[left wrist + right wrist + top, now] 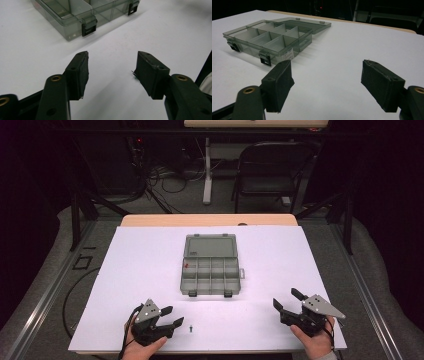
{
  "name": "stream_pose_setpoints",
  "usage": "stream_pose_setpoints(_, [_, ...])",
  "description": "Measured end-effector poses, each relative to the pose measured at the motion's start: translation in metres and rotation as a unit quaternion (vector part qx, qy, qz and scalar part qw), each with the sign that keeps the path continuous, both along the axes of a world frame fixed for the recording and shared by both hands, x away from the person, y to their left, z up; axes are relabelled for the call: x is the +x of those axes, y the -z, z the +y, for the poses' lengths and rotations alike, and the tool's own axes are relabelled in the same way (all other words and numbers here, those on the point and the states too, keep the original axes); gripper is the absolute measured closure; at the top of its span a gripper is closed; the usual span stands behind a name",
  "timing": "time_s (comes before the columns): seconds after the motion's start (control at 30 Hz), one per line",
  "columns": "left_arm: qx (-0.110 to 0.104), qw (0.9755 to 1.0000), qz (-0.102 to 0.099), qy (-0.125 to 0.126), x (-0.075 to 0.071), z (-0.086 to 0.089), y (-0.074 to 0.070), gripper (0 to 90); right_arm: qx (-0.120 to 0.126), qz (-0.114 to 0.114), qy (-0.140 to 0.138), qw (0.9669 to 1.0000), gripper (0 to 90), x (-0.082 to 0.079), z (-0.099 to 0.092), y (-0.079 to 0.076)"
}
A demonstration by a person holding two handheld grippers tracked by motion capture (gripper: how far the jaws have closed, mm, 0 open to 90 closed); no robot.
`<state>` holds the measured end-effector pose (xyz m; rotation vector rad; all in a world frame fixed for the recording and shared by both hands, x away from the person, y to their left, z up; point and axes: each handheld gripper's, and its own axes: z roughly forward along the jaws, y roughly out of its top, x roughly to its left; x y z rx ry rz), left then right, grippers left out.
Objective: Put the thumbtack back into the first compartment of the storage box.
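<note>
A smoky clear compartment box lies open mid-table, its lid flat behind it; a small red piece sits in a left compartment. A tiny dark screw stands on the white sheet near the front edge. My left gripper is open just left of it, held low by a hand. In the left gripper view the jaws stand apart over bare sheet, and a small dark tip peeks out beside the right jaw. My right gripper is open at the front right, nothing between its jaws.
The white sheet covers a wooden table. The box's latches face the front edge, and its divided trays show in the right gripper view. A dark chair and cables stand on the floor behind.
</note>
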<state>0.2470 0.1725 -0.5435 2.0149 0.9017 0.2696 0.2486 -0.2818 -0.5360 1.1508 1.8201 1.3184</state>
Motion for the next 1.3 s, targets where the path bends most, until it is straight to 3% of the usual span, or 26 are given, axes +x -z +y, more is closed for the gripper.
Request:
stream_pose_setpoints(0.4, [0.009,0.9982,0.044,0.039,-0.001,-0.018,0.01,62.6,0.0,0.0,0.0,1.0,24.2,0.0,0.0,0.0])
stream_pose_setpoints(0.5, [0.0,0.9972,0.059,0.046,-0.001,-0.024,0.012,67.3,0.0,0.0,0.0,1.0,24.2,0.0,0.0,0.0])
stream_pose_setpoints(0.87, [0.031,0.9962,0.06,0.055,-0.003,-0.037,0.018,68.4,-0.001,0.0,-0.001,1.0,24.2,0.0,0.0,0.0])
stream_pose_setpoints(1.03, [0.047,0.9961,0.057,0.047,-0.002,-0.036,0.018,76.3,0.002,0.001,0.0,1.0,24.2,0.0,0.0,0.0])
stream_pose_setpoints(1.17, [0.041,0.9961,0.066,0.042,0.0,-0.033,0.019,83.9,0.0,0.0,-0.001,1.0,24.2,0.0,0.0,0.0])
stream_pose_setpoints(1.3, [0.036,0.9958,0.071,0.044,0.003,-0.032,0.02,84.5,0.0,0.0,-0.001,1.0,24.2,0.0,0.0,0.0])
